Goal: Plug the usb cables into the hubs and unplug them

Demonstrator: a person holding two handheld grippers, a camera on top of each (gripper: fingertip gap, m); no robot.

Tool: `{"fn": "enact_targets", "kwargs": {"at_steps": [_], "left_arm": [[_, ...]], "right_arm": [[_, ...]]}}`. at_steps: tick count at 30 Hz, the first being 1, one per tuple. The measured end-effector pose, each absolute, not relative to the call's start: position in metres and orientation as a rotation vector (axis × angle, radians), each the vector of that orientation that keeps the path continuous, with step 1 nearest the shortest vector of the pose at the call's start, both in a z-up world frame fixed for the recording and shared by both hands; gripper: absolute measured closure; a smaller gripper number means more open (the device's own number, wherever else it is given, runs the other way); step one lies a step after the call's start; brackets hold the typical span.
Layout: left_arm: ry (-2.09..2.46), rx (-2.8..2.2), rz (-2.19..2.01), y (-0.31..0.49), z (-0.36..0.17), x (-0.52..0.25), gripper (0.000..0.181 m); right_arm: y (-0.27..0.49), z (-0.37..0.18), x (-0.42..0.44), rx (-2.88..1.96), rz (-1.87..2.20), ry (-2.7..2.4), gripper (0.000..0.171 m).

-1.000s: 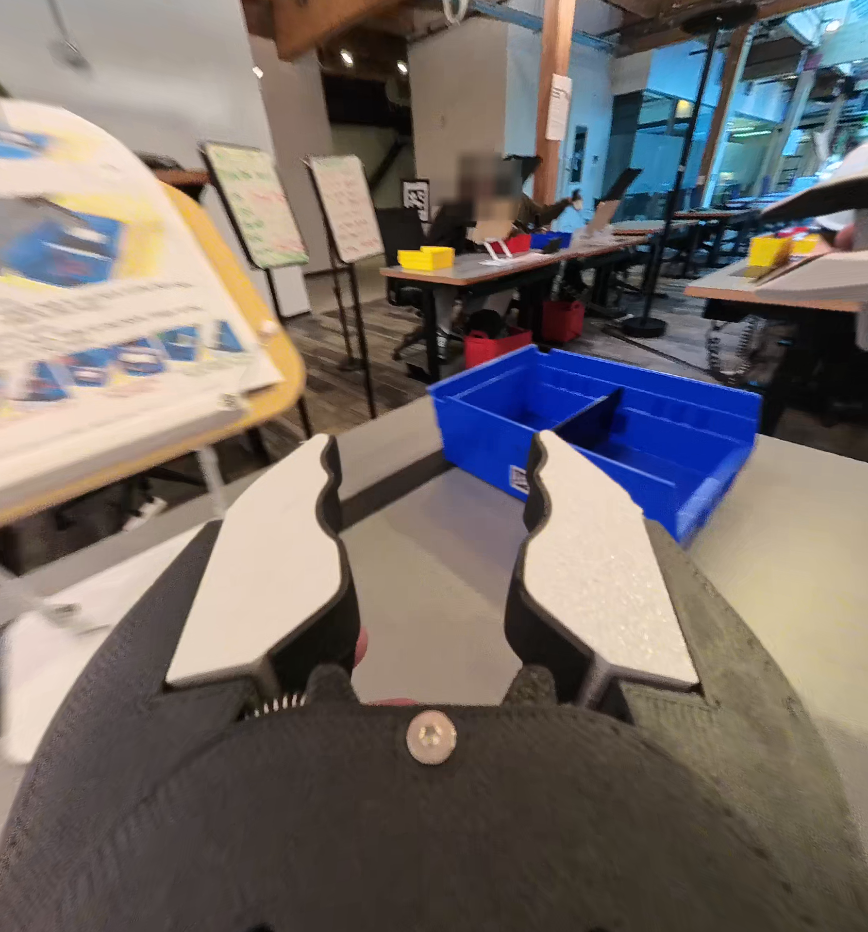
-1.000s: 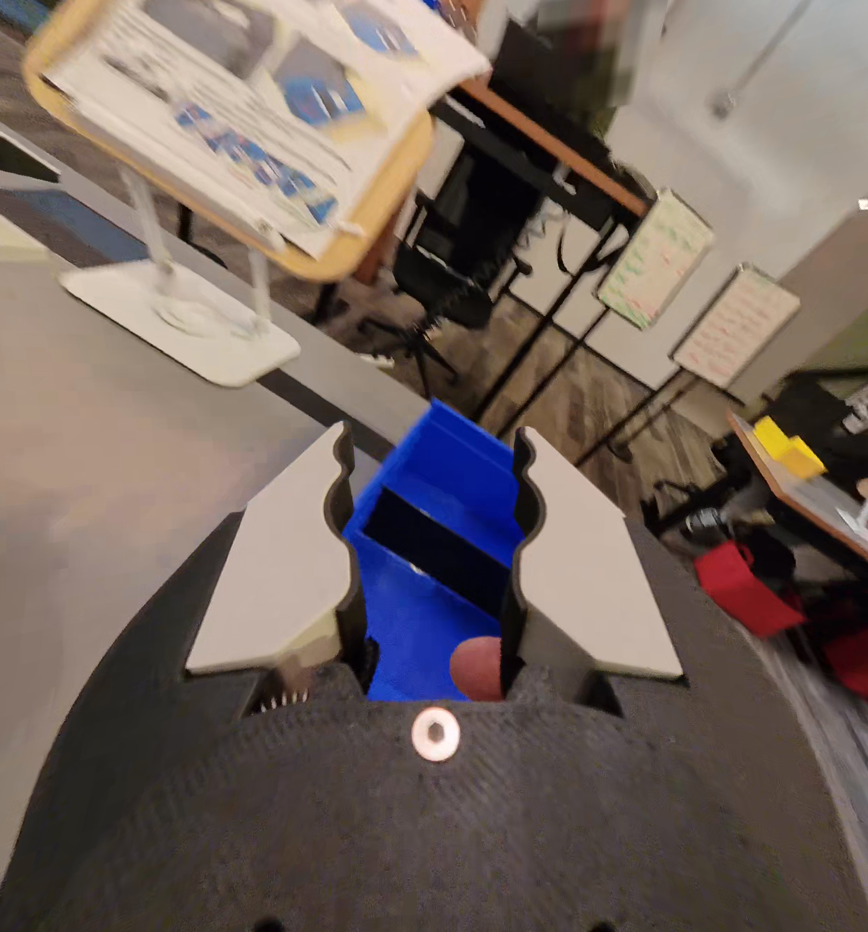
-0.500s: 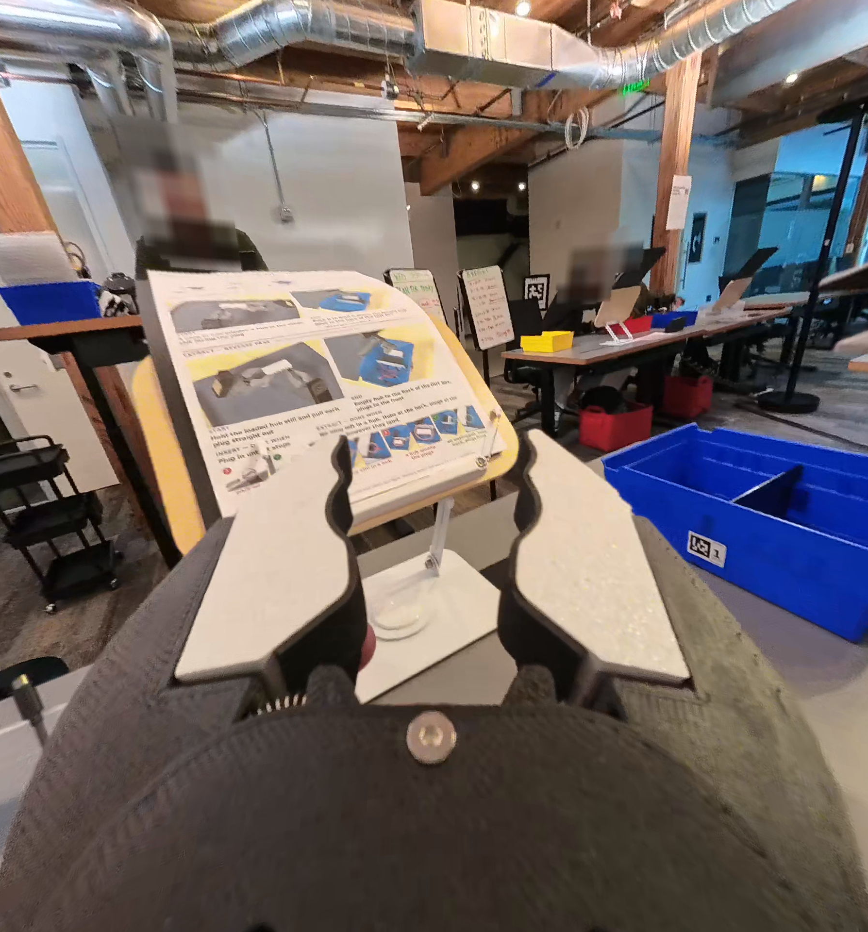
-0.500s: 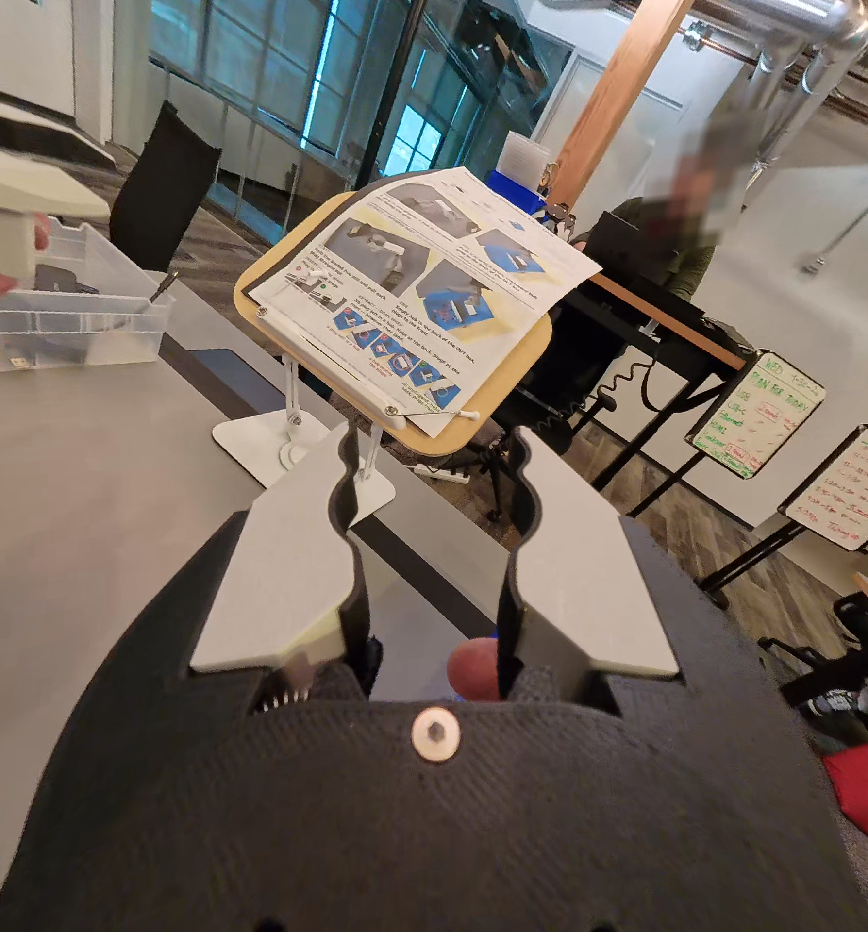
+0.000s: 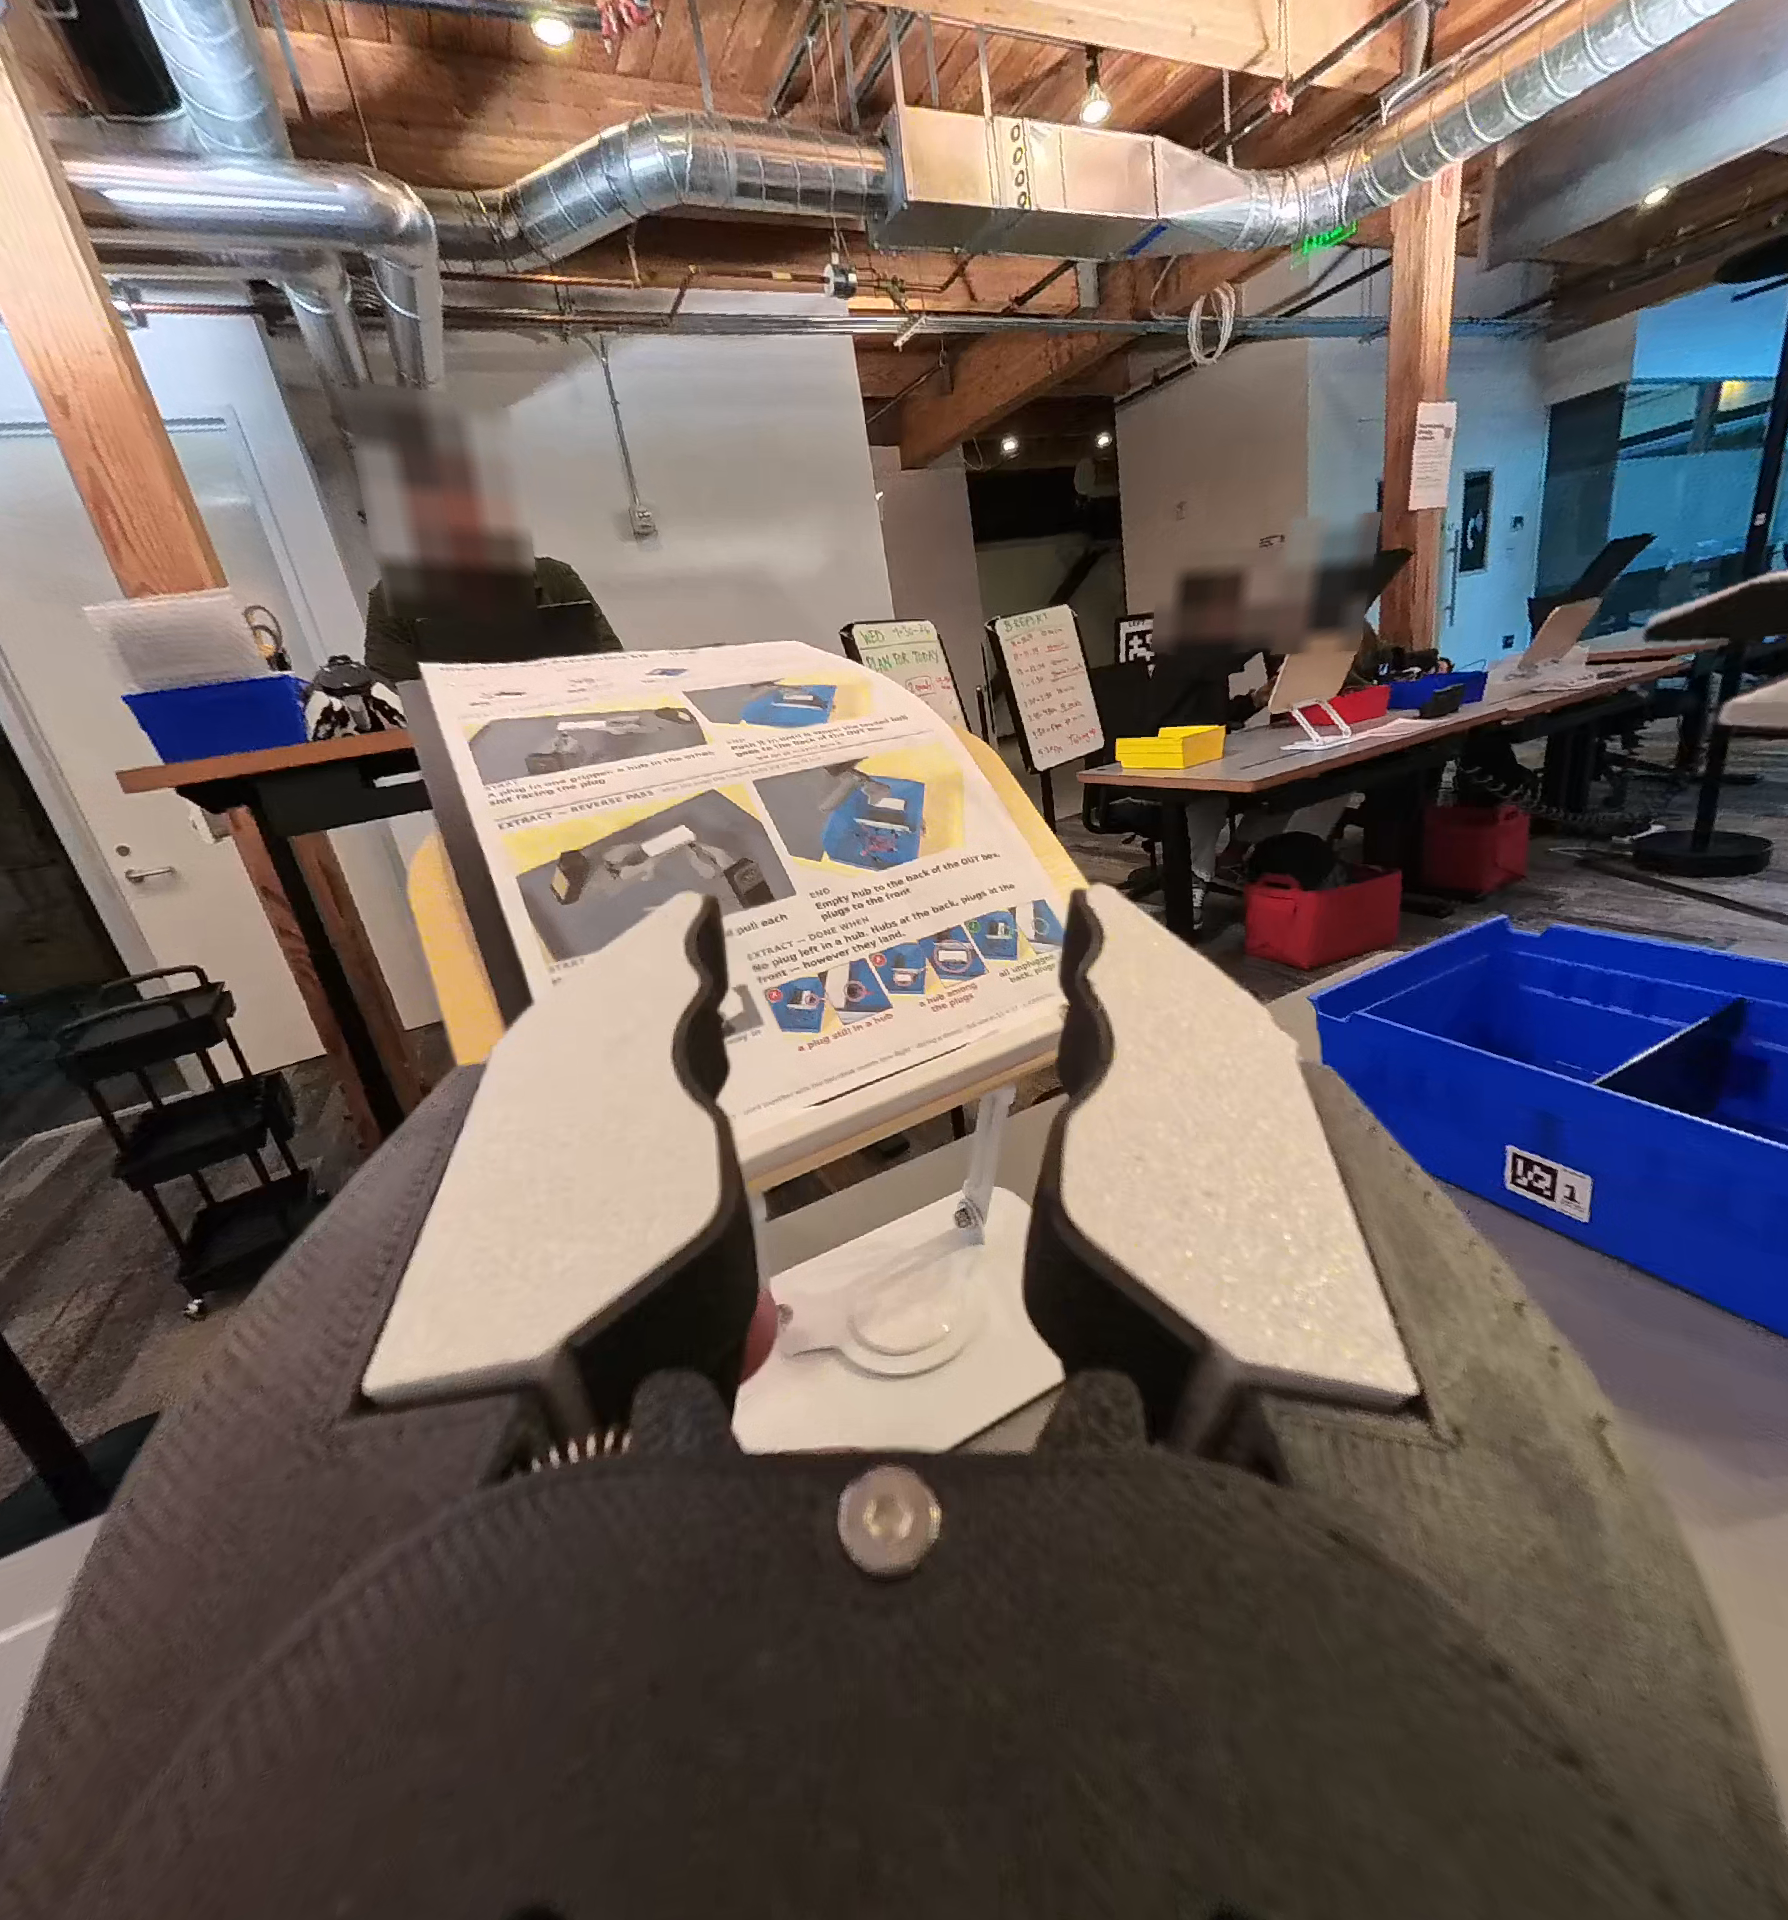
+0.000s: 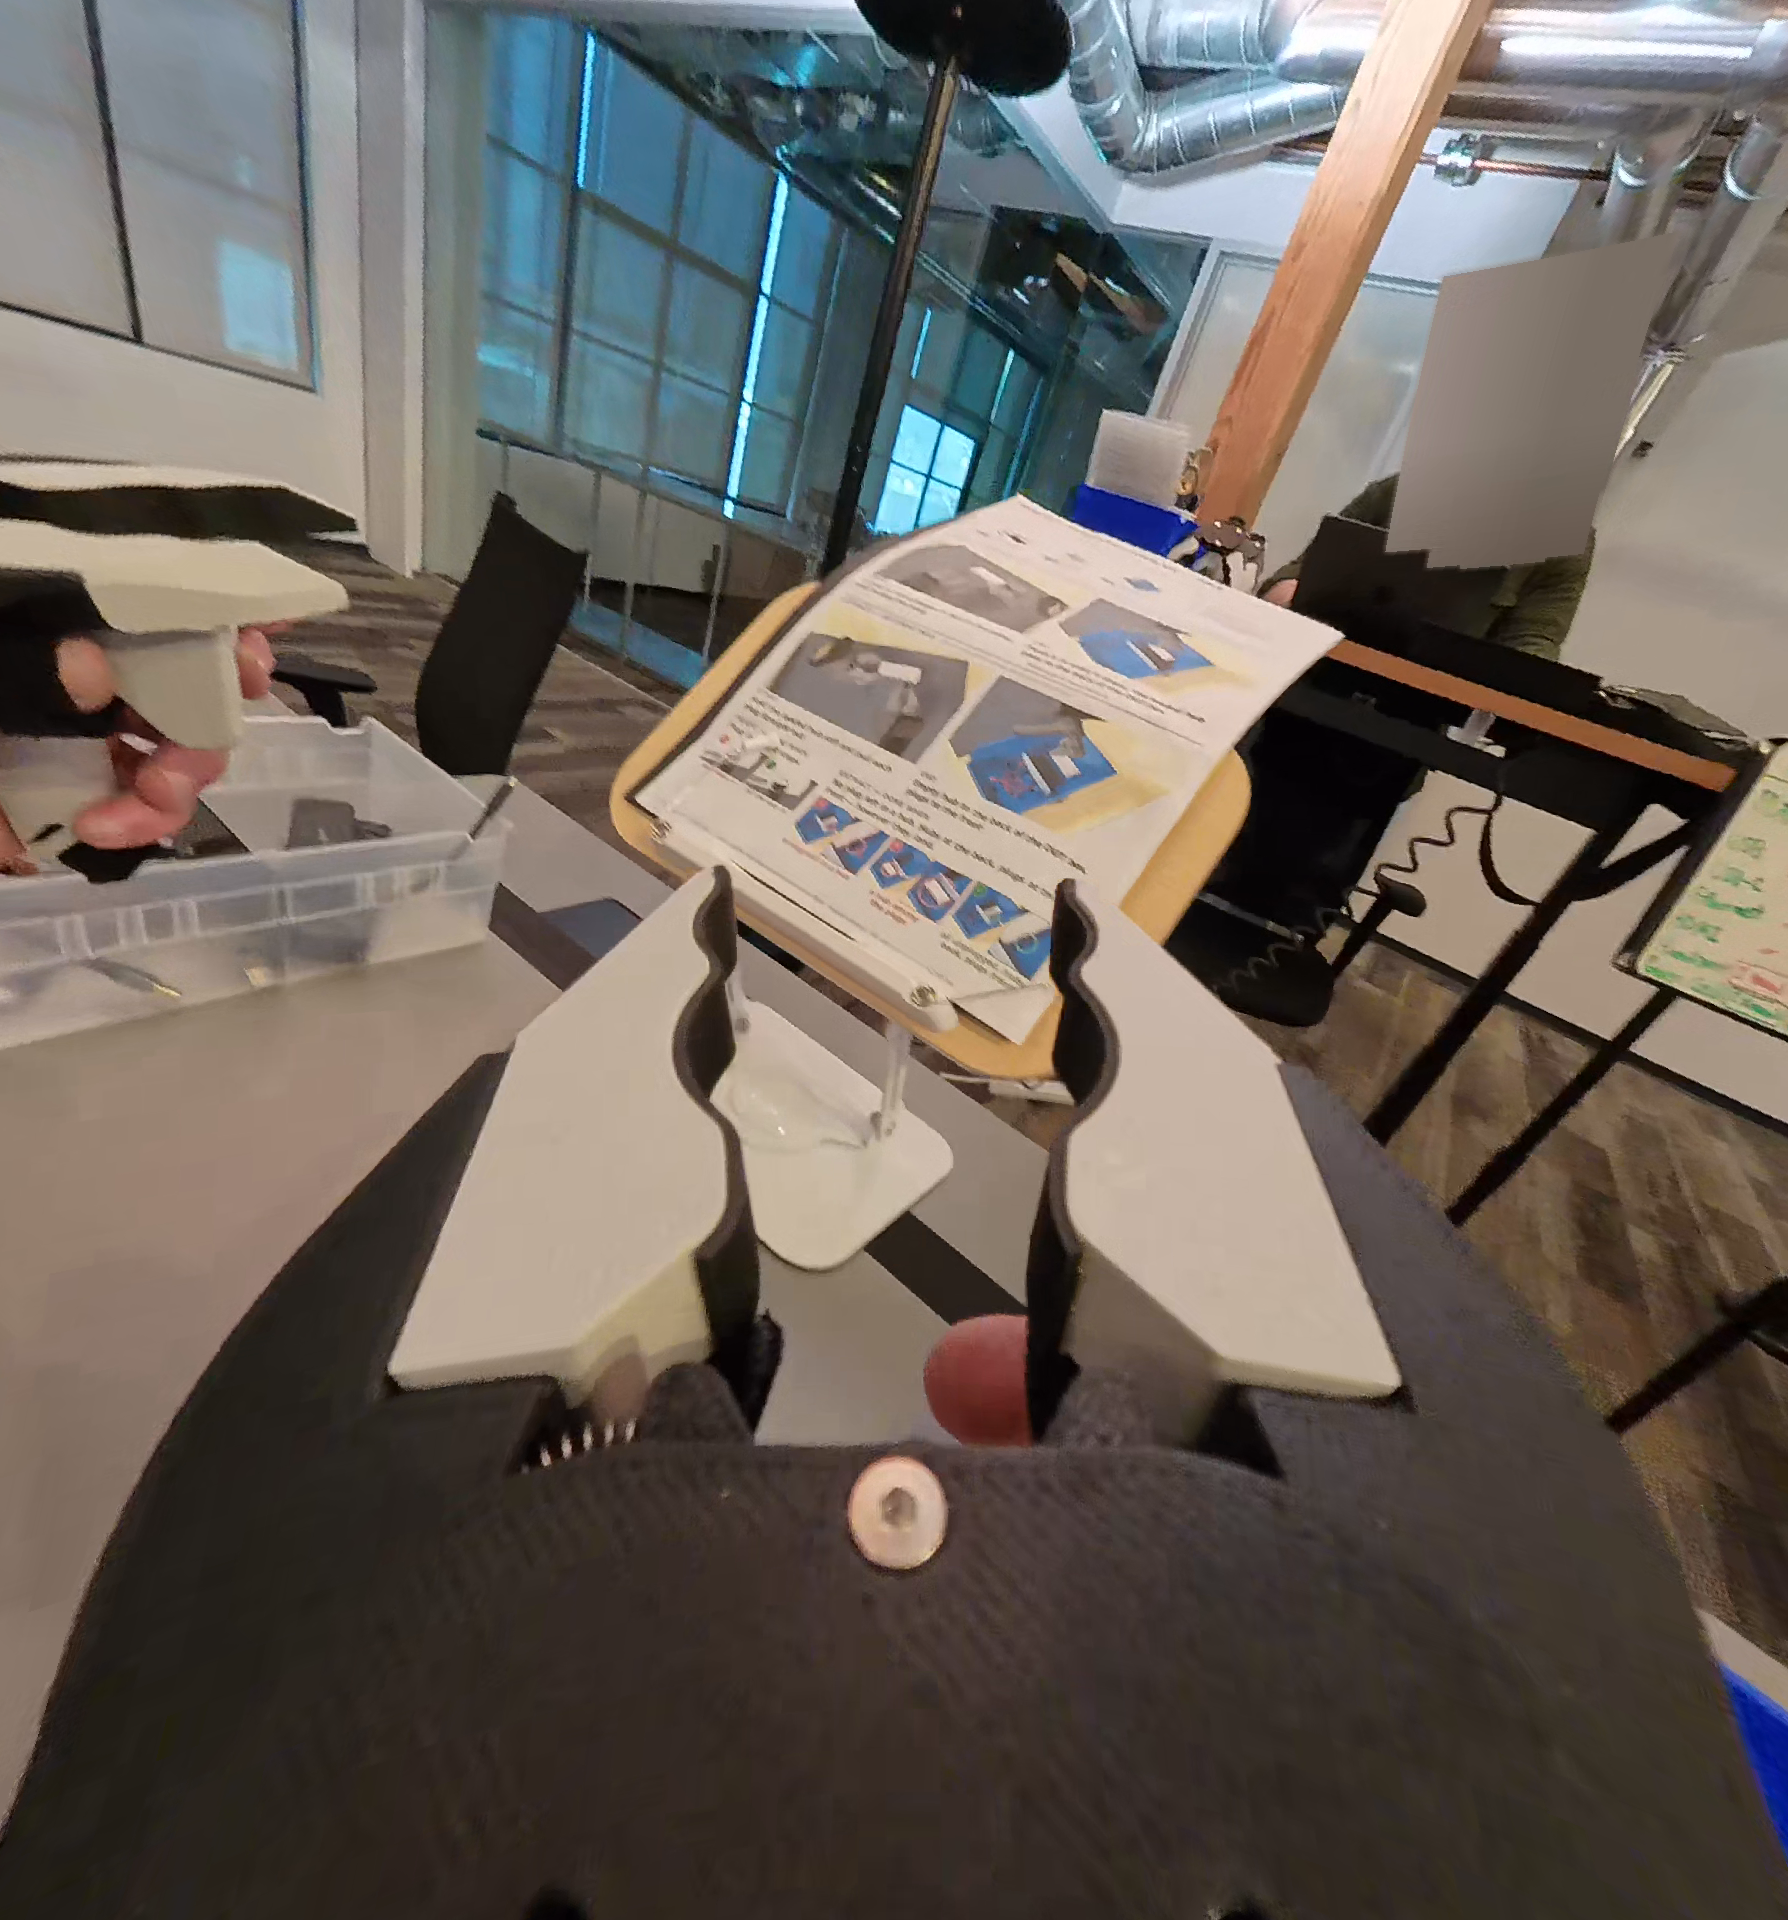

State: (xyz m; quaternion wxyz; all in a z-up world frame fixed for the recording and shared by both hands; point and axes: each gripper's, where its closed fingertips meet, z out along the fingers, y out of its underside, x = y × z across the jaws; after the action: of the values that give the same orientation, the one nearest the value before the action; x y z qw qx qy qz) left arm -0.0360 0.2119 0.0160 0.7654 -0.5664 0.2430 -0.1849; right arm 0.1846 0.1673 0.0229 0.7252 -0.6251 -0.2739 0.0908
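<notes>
My left gripper (image 5: 885, 935) is open and empty, held above the grey table and pointing at the instruction sheet on its stand (image 5: 755, 852). My right gripper (image 6: 885, 914) is open and empty too, pointing at the same sheet (image 6: 983, 748). The left gripper also shows at the far left of the right wrist view (image 6: 173, 613), held in a gloved hand over a clear plastic bin (image 6: 246, 914) that holds dark hubs and cables. No hub or cable shows clearly in the left wrist view.
A blue divided bin (image 5: 1617, 1101) stands on the table to the right of the stand. The stand's white base (image 6: 838, 1153) rests near the table's far edge. People sit at desks behind, with whiteboards (image 5: 1041, 686) and red crates on the floor.
Both grippers have swung up and round from the blue bin to face the instruction stand. The clear bin and the left gripper have come into the right wrist view. Both stay open.
</notes>
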Motion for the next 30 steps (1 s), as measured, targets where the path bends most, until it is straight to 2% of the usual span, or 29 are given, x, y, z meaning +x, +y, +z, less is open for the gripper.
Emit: {"fn": "enact_targets", "kwargs": {"at_steps": [10,23,30], "left_arm": [[0.565,-1.226,-0.397,0.21,0.034,-0.056,0.122],[0.625,-1.231,-0.123,0.227,0.059,-0.131,0.133],[0.92,-1.438,0.316,0.283,0.011,-0.185,0.129]], "right_arm": [[0.174,0.065,0.107,-1.249,0.379,-0.574,0.111],[0.203,0.03,0.111,-1.337,0.254,-0.625,0.118],[0.217,0.007,0.114,-1.396,0.239,-0.661,0.12]]}}
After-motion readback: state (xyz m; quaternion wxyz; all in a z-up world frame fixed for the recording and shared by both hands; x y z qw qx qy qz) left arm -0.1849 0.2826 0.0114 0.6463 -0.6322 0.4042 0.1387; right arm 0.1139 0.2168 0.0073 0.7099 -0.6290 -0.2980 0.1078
